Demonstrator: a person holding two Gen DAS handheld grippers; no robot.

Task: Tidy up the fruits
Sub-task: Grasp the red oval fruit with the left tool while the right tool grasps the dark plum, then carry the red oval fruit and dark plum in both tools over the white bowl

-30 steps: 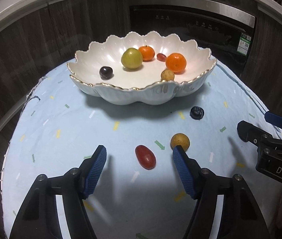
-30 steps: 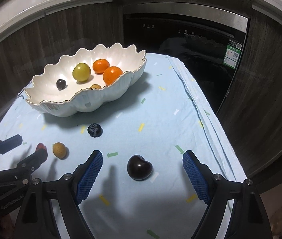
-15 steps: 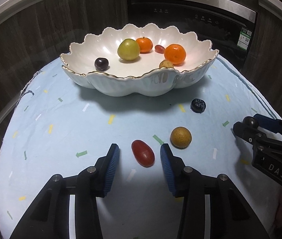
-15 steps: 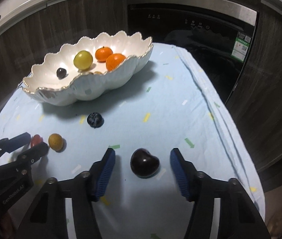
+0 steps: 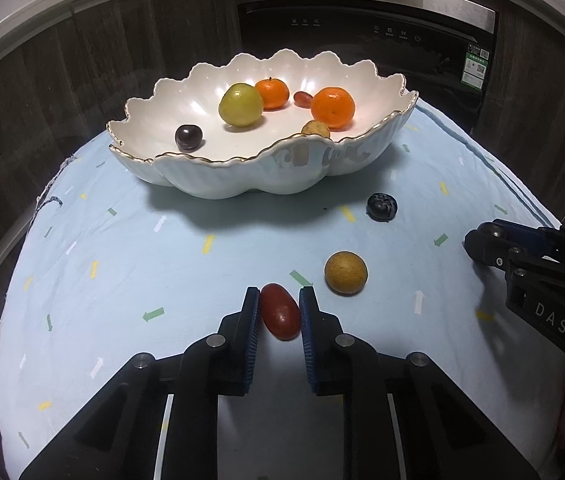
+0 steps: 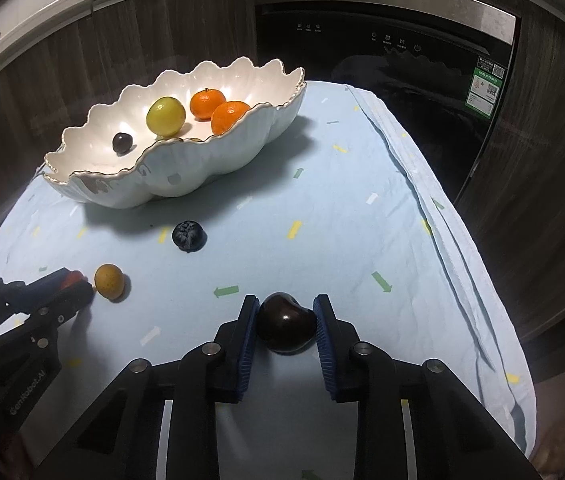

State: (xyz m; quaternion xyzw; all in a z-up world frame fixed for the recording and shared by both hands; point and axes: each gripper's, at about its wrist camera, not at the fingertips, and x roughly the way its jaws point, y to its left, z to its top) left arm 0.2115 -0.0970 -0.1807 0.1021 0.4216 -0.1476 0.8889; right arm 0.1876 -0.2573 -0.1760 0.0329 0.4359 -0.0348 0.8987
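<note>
Left wrist view: left gripper point(image 5: 280, 312) clamps oblong red fruit point(image 5: 280, 317), long axis pointing ahead. Right gripper point(image 6: 286, 322) grips dark plum point(image 6: 286, 328). Ahead: one bowl point(image 5: 242, 176), two oranges.

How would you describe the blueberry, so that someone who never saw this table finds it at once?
Start at the white scalloped bowl on the pale blue cloth. Just in front of the bowl's right end, alone on the cloth, lies the blueberry. It is the only dark blue fruit, with a puckered crown, unlike the smooth tan fruit nearer the grippers.
</note>
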